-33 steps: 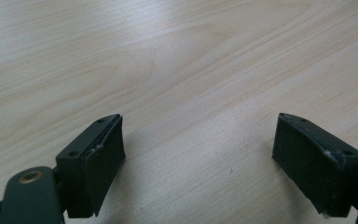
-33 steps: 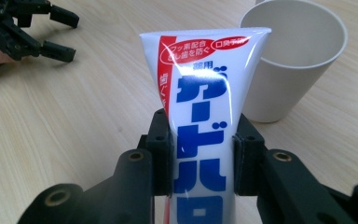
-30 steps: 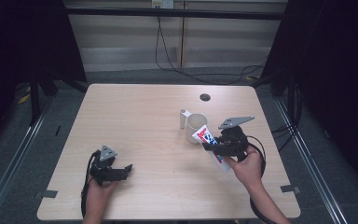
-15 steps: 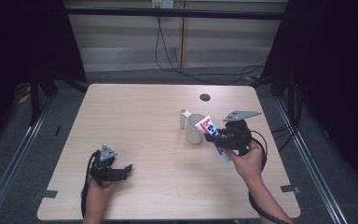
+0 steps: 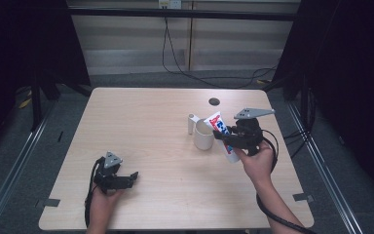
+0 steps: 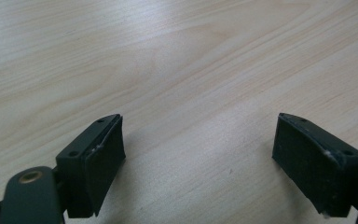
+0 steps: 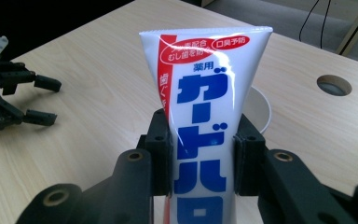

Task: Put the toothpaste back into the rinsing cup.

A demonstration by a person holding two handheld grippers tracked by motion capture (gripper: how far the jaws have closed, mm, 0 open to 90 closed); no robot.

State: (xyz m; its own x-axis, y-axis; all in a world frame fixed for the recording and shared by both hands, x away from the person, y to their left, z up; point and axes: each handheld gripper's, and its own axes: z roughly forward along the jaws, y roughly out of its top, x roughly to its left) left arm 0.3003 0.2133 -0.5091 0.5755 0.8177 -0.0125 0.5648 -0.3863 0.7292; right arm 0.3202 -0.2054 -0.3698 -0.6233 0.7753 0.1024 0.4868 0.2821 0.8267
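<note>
A white toothpaste tube (image 5: 222, 134) with red and blue print is held off the table, tilted, its flat end over a white cup (image 5: 204, 136). My right gripper (image 5: 228, 141) is shut on the tube's middle. In the right gripper view the tube (image 7: 205, 116) stands between both jaws, with the cup (image 7: 258, 107) just behind it. My left gripper (image 5: 132, 177) rests low on the table at the front left, open, nothing between its fingers (image 6: 95, 158).
A small white upright object (image 5: 191, 123) stands just left of the cup. A round cable hole (image 5: 214, 101) lies behind it in the wooden table (image 5: 141, 122). Black curtains and metal rails flank the table.
My right gripper has lifted the tube and carried it away from me, tipping its flat end over the cup. The left gripper has stayed put.
</note>
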